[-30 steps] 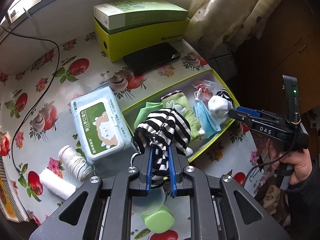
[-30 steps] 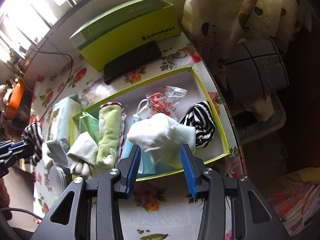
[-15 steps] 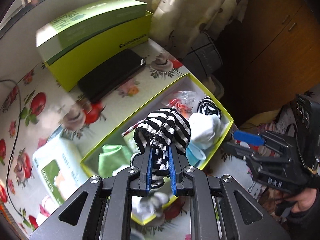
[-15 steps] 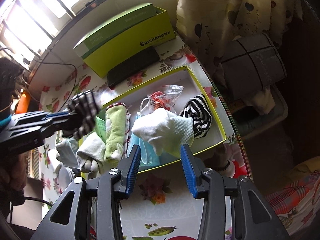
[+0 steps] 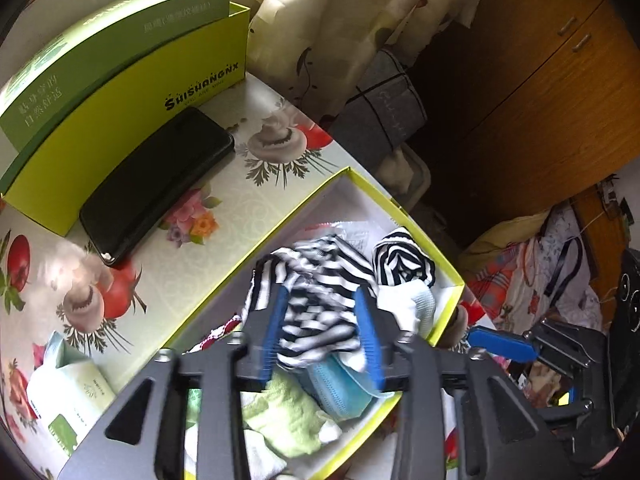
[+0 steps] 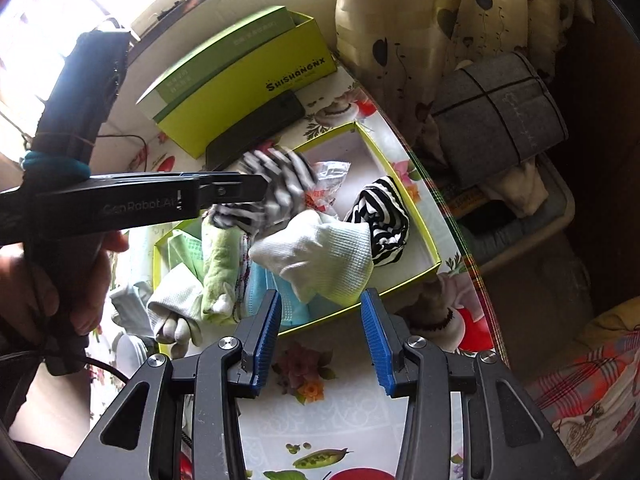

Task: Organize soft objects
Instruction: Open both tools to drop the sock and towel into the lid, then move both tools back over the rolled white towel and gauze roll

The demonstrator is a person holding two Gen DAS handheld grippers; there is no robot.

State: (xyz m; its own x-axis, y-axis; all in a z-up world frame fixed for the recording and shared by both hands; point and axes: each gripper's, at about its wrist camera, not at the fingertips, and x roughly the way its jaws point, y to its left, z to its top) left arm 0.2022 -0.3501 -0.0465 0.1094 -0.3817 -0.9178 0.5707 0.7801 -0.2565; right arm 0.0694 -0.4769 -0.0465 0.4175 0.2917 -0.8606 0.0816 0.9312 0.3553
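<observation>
The left tongs (image 5: 324, 332) hang over the open yellow-green tray (image 5: 304, 200), their blue pads spread apart with the striped sock (image 5: 316, 280) lying blurred between them; whether a pad touches the cloth cannot be told. From the right wrist the same sock (image 6: 276, 188) shows at the tip of the left tongs (image 6: 256, 188), above the far half of the tray (image 6: 400, 168), and a hand (image 6: 48, 280) grips the tool's handle, which the left view does not show.

The right tongs (image 6: 320, 336) are spread wide with nothing between them, just outside the tray's near wall. In the left view only one blue pad of the right tongs (image 5: 500, 344) shows, beyond the tray's right corner.

Inside the tray, the right view lays out a white glove (image 6: 320, 256) in the middle, a second striped sock (image 6: 380, 216) beside it toward the right wall, a blue mask (image 6: 288, 304) under the glove, a green sock (image 6: 216, 264) to the left and a crinkled plastic packet (image 6: 328, 188) toward the back. The left view hides most of these behind its own frame.

Behind the tray on the flowered tabletop (image 5: 280, 168) lies a black phone (image 5: 160, 184) against a green box (image 5: 120, 92). Only the left view shows the wipes pack (image 5: 68, 396) left of the tray.
</observation>
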